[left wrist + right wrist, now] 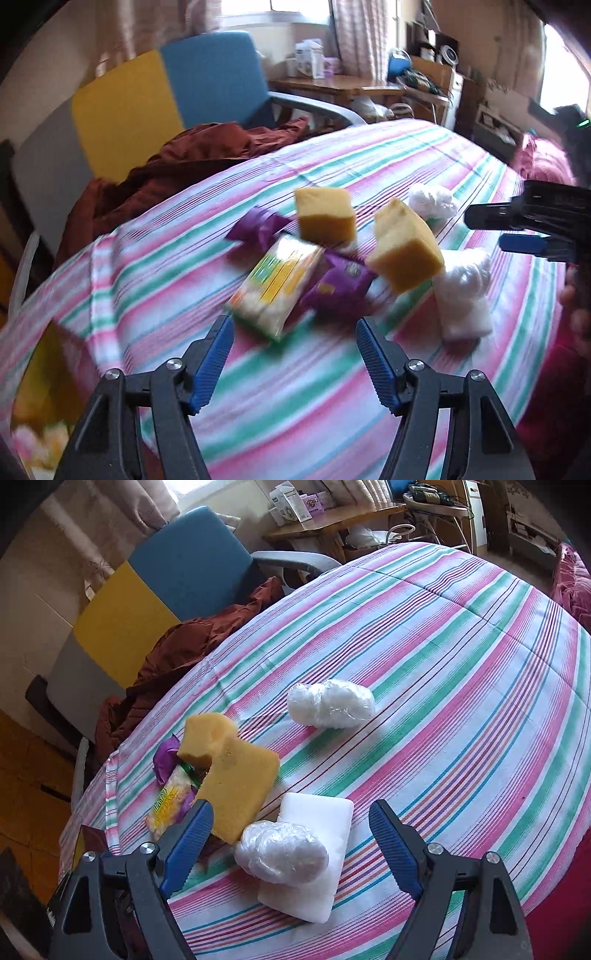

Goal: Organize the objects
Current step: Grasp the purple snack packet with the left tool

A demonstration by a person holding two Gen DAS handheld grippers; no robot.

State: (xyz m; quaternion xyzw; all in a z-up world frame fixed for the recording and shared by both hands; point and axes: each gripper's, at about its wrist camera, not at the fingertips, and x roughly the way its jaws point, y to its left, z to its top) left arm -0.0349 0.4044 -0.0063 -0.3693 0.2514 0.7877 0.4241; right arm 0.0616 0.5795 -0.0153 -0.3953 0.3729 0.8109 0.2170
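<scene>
Sorting clutter near bed's left edge
Left gripper (295, 362) and right gripper (291, 843) spread, empty; yellow sponge (236, 779) light, squashy: pinch across flat faces

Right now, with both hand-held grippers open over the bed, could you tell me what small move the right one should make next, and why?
Probably lower the right hand-held gripper onto the plastic-wrapped white bundle and close. The bundle sits between its open fingers, resting on the white block, apart from the yellow sponge. The left hand-held gripper hangs open by the snack packet.
</scene>
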